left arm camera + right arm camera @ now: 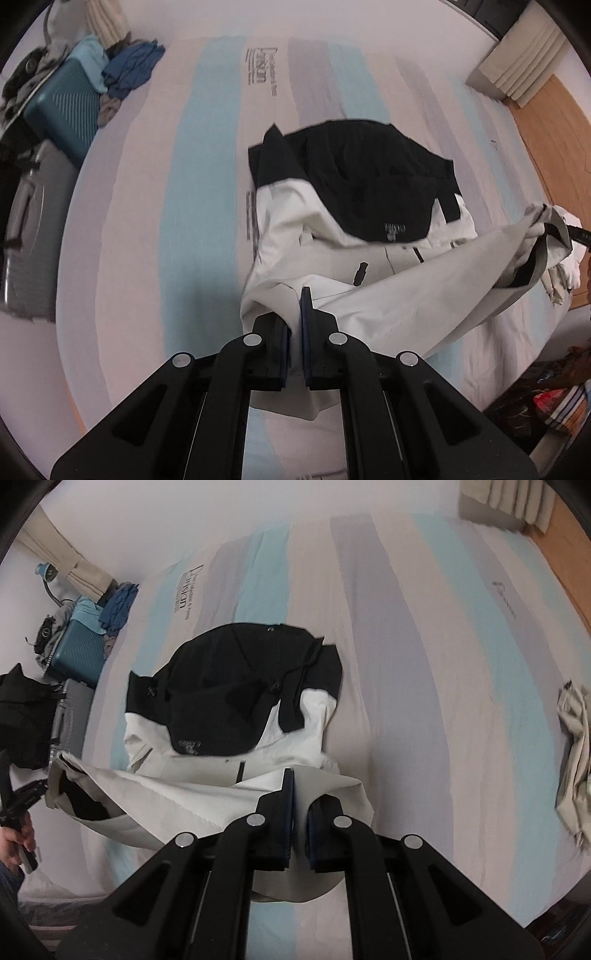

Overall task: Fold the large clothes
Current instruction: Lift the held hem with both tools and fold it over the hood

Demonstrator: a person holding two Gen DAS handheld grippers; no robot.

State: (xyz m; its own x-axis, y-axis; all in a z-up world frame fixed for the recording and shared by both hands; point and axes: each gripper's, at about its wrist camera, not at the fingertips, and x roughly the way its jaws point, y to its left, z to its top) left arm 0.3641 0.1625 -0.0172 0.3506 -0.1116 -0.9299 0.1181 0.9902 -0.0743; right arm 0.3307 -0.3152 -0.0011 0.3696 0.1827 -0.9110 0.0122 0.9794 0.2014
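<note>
The left tongs [301, 325] are clamped on the white hem of the jacket [332, 236], cloth pinched between the blue pads, jaws nearly together. The right tongs [299, 805] grip another part of the same white hem in the same way. In the right wrist view the left tongs appear at the left edge with the person's hand [16, 843] on the handle.

One jacket is in play: black across hood and shoulders, white below. Its upper part lies flat on the bed [192, 229], near the middle, while the lower white part is lifted off the sheet and stretched between the two tongs, sagging in a broad fold.

Counted around it: one second pale garment [576, 760] crumpled on the sheet, well apart from the jacket toward the right side of the right wrist view; one teal suitcase [70, 110] and one grey suitcase [26, 229] beside the bed's far corner; one heap of blue clothes [129, 70] on the bed corner, touching the teal suitcase's side.

The striped sheet is bare on both sides of the jacket and beyond its hood, with wide room up to the printed lettering [258, 70]. The bed's edge runs along the wooden floor [546, 122] on one side and along the suitcases on the other. A curtain [517, 70] hangs past the far corner.
</note>
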